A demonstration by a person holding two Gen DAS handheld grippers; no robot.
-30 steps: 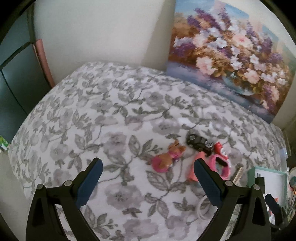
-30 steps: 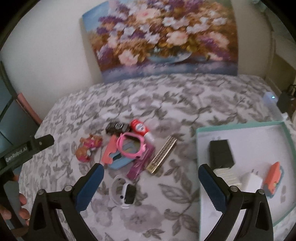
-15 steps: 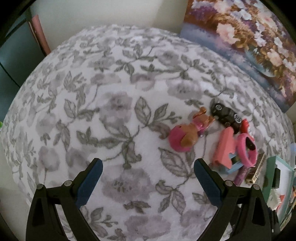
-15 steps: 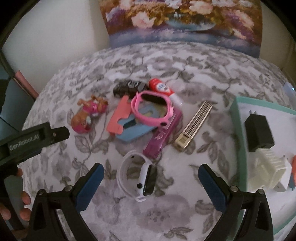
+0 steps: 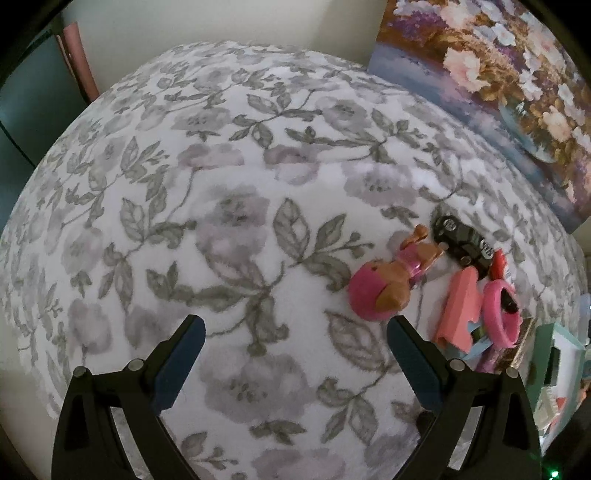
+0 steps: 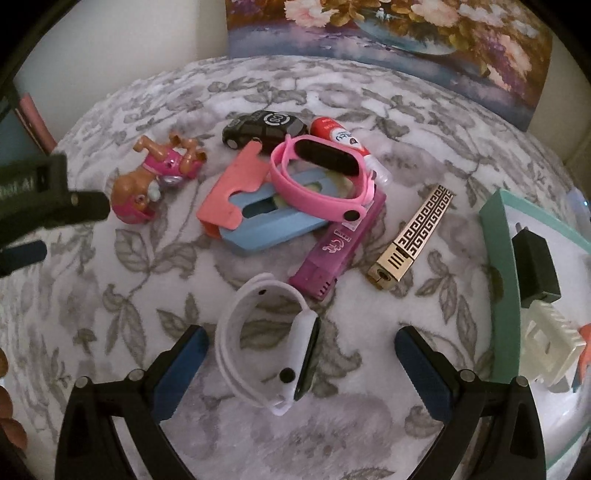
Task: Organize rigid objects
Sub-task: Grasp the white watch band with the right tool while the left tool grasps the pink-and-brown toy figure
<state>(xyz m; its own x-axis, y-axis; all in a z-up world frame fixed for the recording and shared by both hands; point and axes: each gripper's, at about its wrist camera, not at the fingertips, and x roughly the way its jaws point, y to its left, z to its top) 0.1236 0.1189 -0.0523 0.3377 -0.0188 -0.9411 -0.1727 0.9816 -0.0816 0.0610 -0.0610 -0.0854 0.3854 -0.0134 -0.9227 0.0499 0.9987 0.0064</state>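
A white smartwatch point(image 6: 273, 343) lies on the floral blanket between the open fingers of my right gripper point(image 6: 297, 369), nothing gripped. Behind it lie a purple case point(image 6: 338, 245), a gold lighter point(image 6: 413, 240), a pink watch point(image 6: 321, 177) on a pink and blue holder point(image 6: 255, 206), a black toy car point(image 6: 264, 127) and a red-capped tube point(image 6: 340, 138). A pink toy dog point(image 6: 153, 181) lies at the left; it also shows in the left wrist view point(image 5: 388, 284). My left gripper point(image 5: 295, 347) is open and empty, low over the blanket just left of the dog.
A teal-rimmed white tray point(image 6: 496, 258) at the right holds a black charger point(image 6: 535, 266), a white plug point(image 6: 550, 343) and an orange item. A flower painting point(image 6: 388, 33) leans on the wall behind. The left gripper's body point(image 6: 44, 195) shows at the left edge.
Both grippers have come down and forward toward the blanket. The white watch now sits between the right fingers; the toy dog is closer to the left gripper.
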